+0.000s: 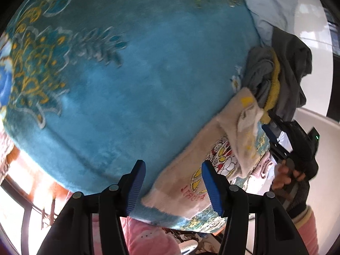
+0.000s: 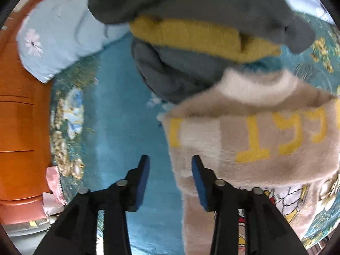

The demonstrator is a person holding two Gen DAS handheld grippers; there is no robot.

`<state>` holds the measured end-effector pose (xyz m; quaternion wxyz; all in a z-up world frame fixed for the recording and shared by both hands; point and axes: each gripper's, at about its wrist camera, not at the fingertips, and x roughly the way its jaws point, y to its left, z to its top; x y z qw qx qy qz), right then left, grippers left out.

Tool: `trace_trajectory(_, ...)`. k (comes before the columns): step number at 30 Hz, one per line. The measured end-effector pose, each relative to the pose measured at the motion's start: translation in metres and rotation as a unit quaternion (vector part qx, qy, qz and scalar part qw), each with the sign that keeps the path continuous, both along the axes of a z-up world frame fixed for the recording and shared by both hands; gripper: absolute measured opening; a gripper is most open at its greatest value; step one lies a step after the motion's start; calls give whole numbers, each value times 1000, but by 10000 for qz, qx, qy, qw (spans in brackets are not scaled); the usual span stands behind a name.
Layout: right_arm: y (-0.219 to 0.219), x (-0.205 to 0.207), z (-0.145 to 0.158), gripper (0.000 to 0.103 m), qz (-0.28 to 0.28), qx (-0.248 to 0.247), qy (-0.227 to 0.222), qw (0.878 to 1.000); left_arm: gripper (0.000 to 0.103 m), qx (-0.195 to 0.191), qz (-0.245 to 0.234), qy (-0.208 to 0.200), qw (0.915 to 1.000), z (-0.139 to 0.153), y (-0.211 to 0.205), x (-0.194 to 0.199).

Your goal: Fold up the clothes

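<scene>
— Left wrist view first: what are we looking at?

— The left gripper (image 1: 174,188) hangs with its jaws spread, nothing between them, over the near edge of the beige sweater (image 1: 191,170) lying on the blue blanket (image 1: 131,85). The right gripper (image 2: 171,179) is spread wide too, empty, its right finger over the sweater's side edge.

— And the sweater itself?

— Partly bunched near the blanket's corner, with a heap of clothes (image 2: 191,42), grey and yellow, touching its far end. A pale blue pillow (image 2: 59,38) lies beyond.

— So what might go wrong?

— My guess: if either gripper closes low, it could pinch the fluffy blanket along with the knit, and lifting would drag the bedding. The sweater sits close to the bed's edge, so a one-sided pull may slide it off.

— Anything else?

— The heap leans on the far end; pulling the sweater flat could tumble those pieces onto it. Thick fuzzy knit may also slip from a shallow bite.
</scene>
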<state>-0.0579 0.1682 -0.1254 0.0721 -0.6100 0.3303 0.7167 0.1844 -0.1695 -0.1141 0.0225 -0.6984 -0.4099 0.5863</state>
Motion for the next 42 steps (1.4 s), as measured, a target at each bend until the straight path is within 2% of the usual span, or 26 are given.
trace_trajectory(3, 21, 26, 20, 55, -201, 25, 254, 9995, 61, -107, -246, 277, 9993, 8, 16, -13)
trace_trajectory(5, 40, 57, 23, 58, -434, 114, 234, 9987, 63, -266, -485, 499, 9972, 11, 30, -21)
trace_trajectory(6, 50, 76, 20, 61, -577, 152, 127, 9981, 63, -368, -627, 605, 9955, 12, 38, -23)
trace_trajectory(10, 90, 160, 4, 61, -1238, 287, -451, 9909, 63, -674, -1140, 803, 9879, 7, 68, -23)
trace_trajectory(16, 142, 269, -15, 61, -2184, 87, -926, 9714, 63, -806, -1839, 484, 9784, -32, 111, 3)
trace_trajectory(19, 146, 298, -34, 61, -2203, -90, -1122, 9689, 63, -914, -2101, 313, 9729, -56, 130, 17)
trace_trajectory(24, 146, 322, -68, 61, -1919, -303, -1343, 9717, 63, -1192, -2341, 297, 9644, -83, 148, 36)
trace_trajectory(27, 148, 328, -87, 60, -1775, -461, -1314, 9742, 61, -1240, -2213, 259, 9670, -95, 148, 44)
trace_trajectory(32, 144, 327, -112, 47, -1478, -697, -1263, 9784, 61, -1148, -1949, 199, 9739, -106, 146, 59)
trace_trajectory(39, 140, 330, -123, 46, -1264, -1008, -1240, 9790, 61, -1255, -1796, 99, 9756, -106, 151, 81)
trace_trajectory(40, 141, 329, -123, 45, -1248, -1021, -1208, 9795, 58, -1280, -1754, 101, 9761, -106, 151, 83)
trace_trajectory(41, 142, 329, -122, 42, -1237, -1030, -1173, 9800, 51, -1292, -1737, 91, 9762, -105, 151, 84)
trace_trajectory(42, 143, 328, -122, 34, -1251, -1042, -1133, 9801, 30, -1302, -1725, 77, 9763, -104, 151, 86)
